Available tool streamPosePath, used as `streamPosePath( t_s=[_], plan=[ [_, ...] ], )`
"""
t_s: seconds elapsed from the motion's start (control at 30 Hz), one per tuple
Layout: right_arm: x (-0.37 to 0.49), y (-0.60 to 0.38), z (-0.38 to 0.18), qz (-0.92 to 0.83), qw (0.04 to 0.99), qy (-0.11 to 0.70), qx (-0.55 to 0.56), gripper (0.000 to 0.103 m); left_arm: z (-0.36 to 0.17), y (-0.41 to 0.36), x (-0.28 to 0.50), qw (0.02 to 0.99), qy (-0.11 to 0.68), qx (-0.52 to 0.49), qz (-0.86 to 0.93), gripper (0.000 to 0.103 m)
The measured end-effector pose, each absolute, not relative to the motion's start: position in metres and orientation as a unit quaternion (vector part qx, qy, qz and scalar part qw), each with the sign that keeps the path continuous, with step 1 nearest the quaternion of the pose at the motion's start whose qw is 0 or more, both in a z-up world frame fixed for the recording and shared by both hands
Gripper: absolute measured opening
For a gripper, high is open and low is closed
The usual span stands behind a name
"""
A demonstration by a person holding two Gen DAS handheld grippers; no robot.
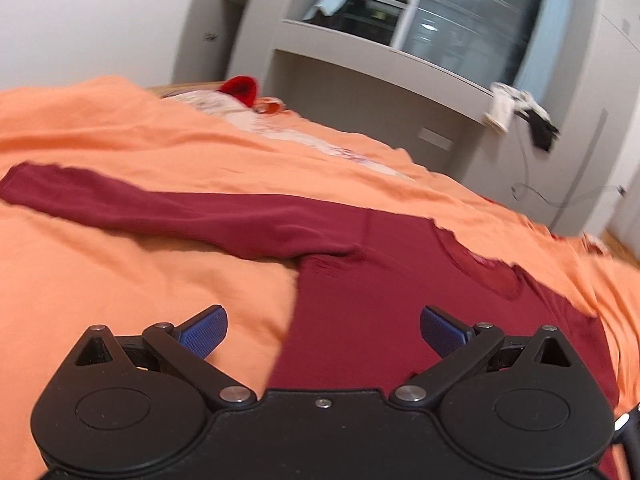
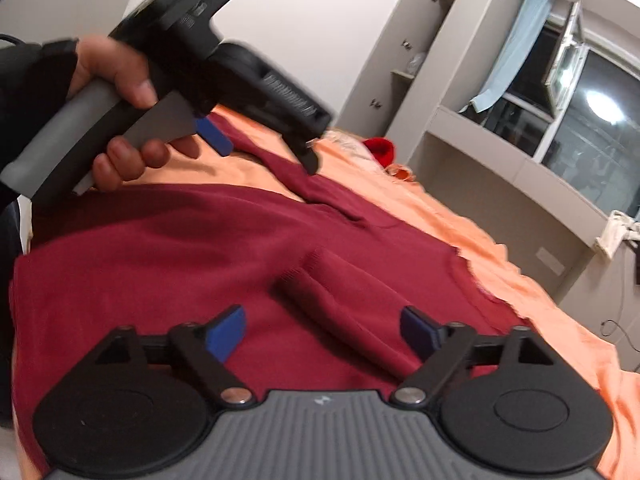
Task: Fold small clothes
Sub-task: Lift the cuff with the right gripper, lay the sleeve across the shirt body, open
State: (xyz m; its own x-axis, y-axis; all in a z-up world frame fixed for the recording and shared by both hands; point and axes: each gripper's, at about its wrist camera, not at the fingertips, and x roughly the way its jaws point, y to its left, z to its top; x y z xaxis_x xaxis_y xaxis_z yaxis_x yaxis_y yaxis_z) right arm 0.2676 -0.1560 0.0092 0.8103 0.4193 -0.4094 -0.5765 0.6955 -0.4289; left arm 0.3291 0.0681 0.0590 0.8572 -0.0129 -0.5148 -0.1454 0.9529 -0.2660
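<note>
From the left wrist view, the left claw (image 1: 323, 330) stands released, its blue pads (image 1: 206, 330) spread wide with nothing between them, hovering above the dark red sweater (image 1: 400, 300). The sweater lies flat on the bed's orange cover (image 1: 120, 280), its body running under the claw and one long sleeve (image 1: 180, 208) stretched straight out to the left across the cover. The neckline (image 1: 492, 272) shows to the right of centre. Farther up the bed sit a bright red item (image 1: 240, 88) and some pale printed fabric (image 1: 248, 116) (too blurred to name). Beyond are a grey built-in unit, a dark window (image 1: 460, 20) and clothes hanging (image 1: 520, 116) from the ledge.

From the right wrist view, the right claw (image 2: 322, 334) is also released, pads apart. The sweater's other sleeve (image 2: 352, 320) is folded over the body, its ribbed cuff (image 2: 296, 280) lying just ahead of the pads, and the sleeve passes between them without being pinched. At upper left a hand (image 2: 116, 120) grips the handle of the left claw (image 2: 264, 144), which hangs above the sweater near the shoulder, its pads apart.
</note>
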Motion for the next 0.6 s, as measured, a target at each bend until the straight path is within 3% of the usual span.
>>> streamPosePath(
  t_s=[0.23, 0.43, 0.53, 0.6],
  plan=[
    [0.32, -0.252, 0.029, 0.12, 0.964, 0.181, -0.154, 0.101, 0.049, 0.025, 0.346, 0.953, 0.281, -0.109, -0.018, 0.102],
    [0.411, -0.33, 0.035, 0.006, 0.967, 0.253, 0.029, 0.098, 0.034, -0.012, 0.36, 0.953, 0.299, -0.037, -0.032, 0.102],
    [0.44, -0.357, 0.024, -0.005, 0.956, 0.277, 0.1, 0.077, 0.029, -0.018, 0.363, 0.95, 0.309, -0.017, -0.032, 0.102],
    [0.448, -0.367, 0.018, 0.003, 0.951, 0.29, 0.106, 0.033, 0.028, -0.019, 0.365, 0.949, 0.313, -0.014, -0.036, 0.102]
  ],
)
